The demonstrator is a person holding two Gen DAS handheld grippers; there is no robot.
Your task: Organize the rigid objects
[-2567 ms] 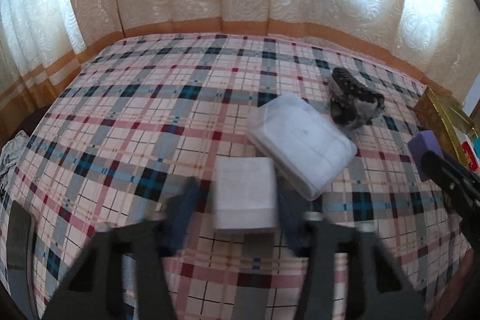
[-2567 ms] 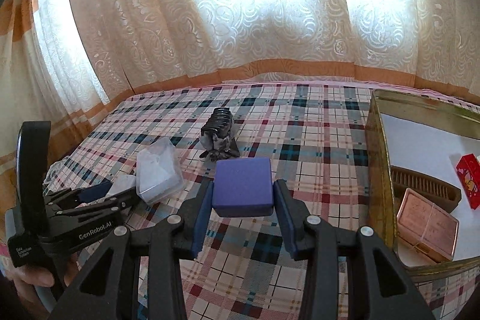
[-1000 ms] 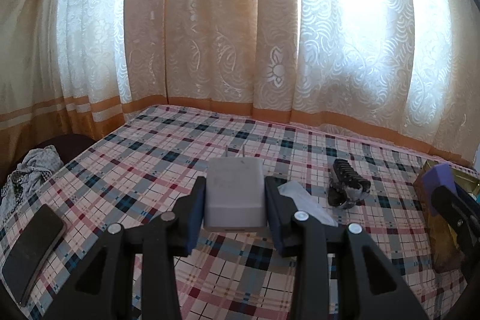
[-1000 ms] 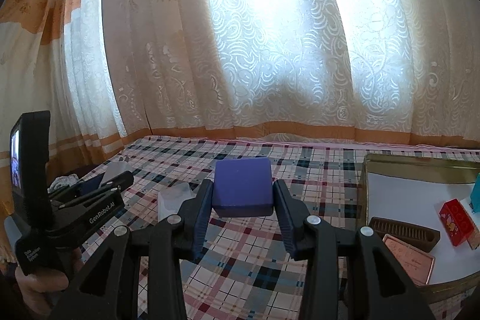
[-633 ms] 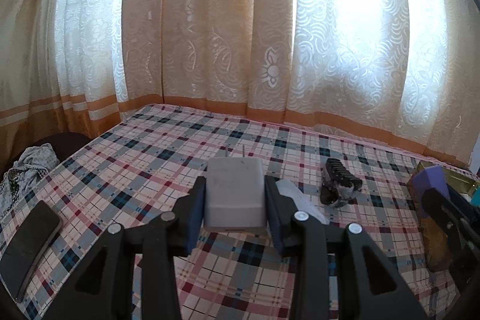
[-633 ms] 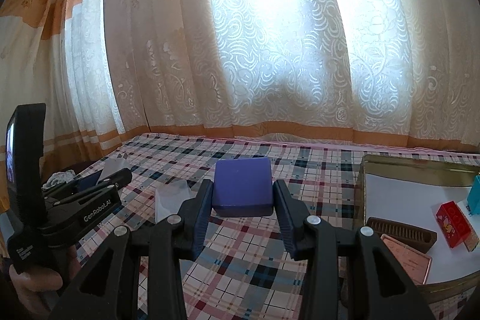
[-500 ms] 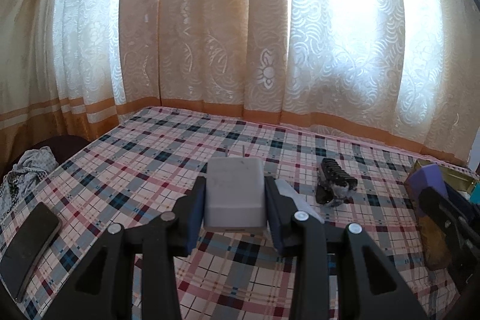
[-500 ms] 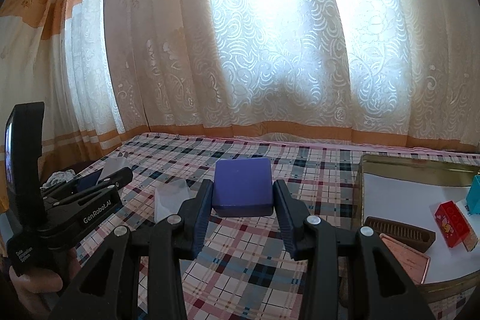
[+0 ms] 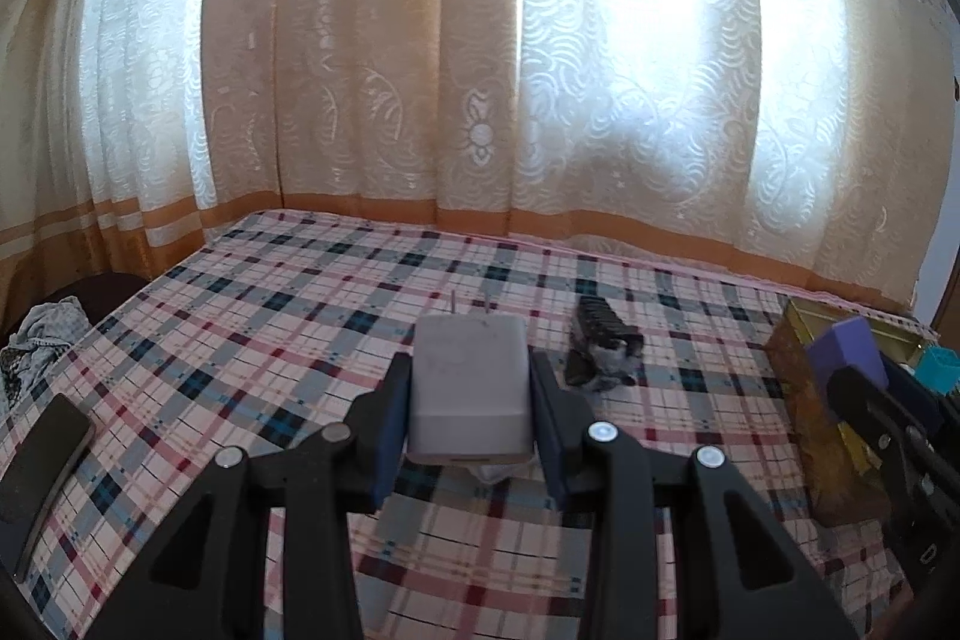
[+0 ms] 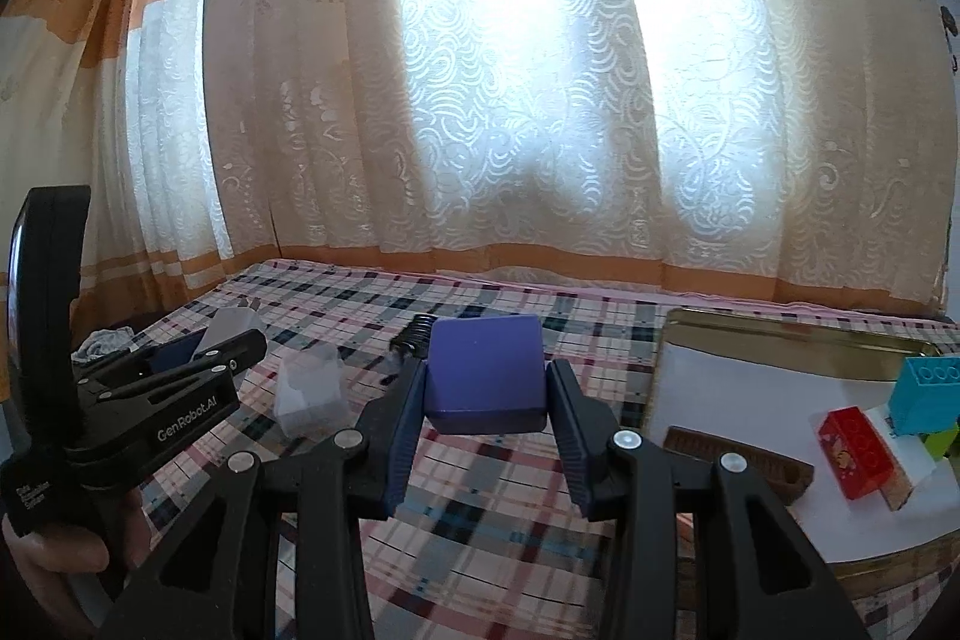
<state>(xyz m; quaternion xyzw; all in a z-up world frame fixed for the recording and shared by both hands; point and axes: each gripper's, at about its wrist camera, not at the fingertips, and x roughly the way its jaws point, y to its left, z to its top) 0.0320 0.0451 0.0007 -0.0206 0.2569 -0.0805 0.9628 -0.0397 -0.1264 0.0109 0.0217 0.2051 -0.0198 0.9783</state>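
Note:
My left gripper (image 9: 471, 400) is shut on a white charger block (image 9: 471, 388) whose two prongs point away, held above the plaid bedspread. My right gripper (image 10: 486, 400) is shut on a purple block (image 10: 485, 376), also lifted off the bed. From the left wrist view the right gripper (image 9: 864, 370) with the purple block (image 9: 846, 349) shows at the right edge, over the gold tin (image 9: 807, 388). From the right wrist view the left gripper (image 10: 198, 358) shows at the left, held by a hand. The gold tin (image 10: 780, 334) lies open to the right.
A clear plastic box (image 10: 312, 391) and a black-and-grey hair clip (image 9: 600, 346) lie on the plaid bedspread (image 9: 270, 316). A dark phone (image 9: 45, 460) rests at its left edge. Inside the tin are a brown comb (image 10: 744, 460), a red box (image 10: 855, 451) and a blue toy brick (image 10: 927, 394). Curtains hang behind.
Both grippers have shifted a little to the right with their loads. The hair clip and clear box have slid leftward in both views, and more of the tin's contents shows.

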